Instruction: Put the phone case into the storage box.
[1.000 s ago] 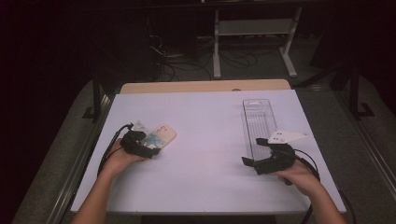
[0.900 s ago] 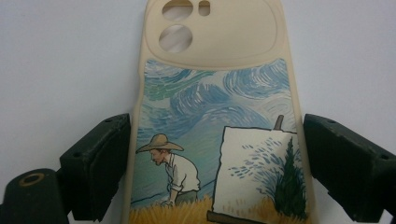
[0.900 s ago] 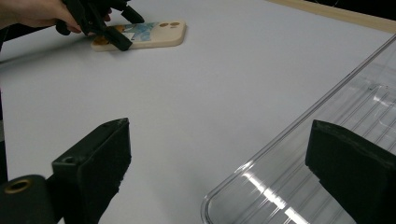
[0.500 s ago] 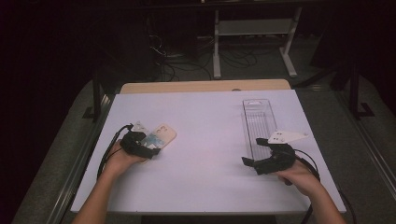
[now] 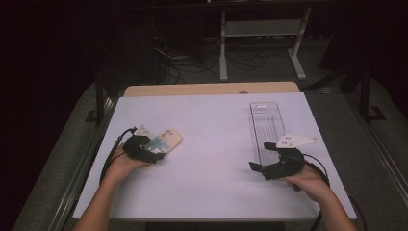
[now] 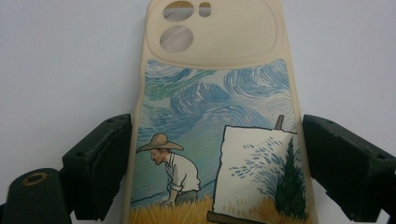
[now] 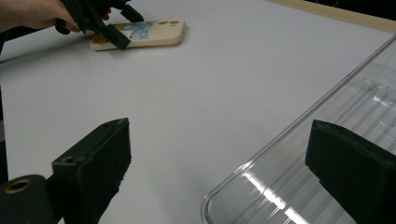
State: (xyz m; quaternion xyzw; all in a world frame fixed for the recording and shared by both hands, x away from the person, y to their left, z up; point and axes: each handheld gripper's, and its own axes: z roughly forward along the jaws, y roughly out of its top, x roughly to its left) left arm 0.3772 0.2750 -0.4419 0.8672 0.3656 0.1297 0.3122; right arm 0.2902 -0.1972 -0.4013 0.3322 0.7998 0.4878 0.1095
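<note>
Left tool [image 6: 215, 172] straddles a cream phone case [image 6: 215, 93] with painted artwork.

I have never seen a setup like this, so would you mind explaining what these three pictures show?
A person sits at a white table and holds a hand-operated two-jaw gripper in each hand. The high view looks down from above; the other two come from cameras riding on the grippers, looking along their black jaws. The left gripper has a phone case with a painted picture lying flat between its open jaws; a narrow gap shows on each side, so it is not clamped. The right gripper is open and holds nothing, with the corner of a clear plastic tray between its jaws.
</note>
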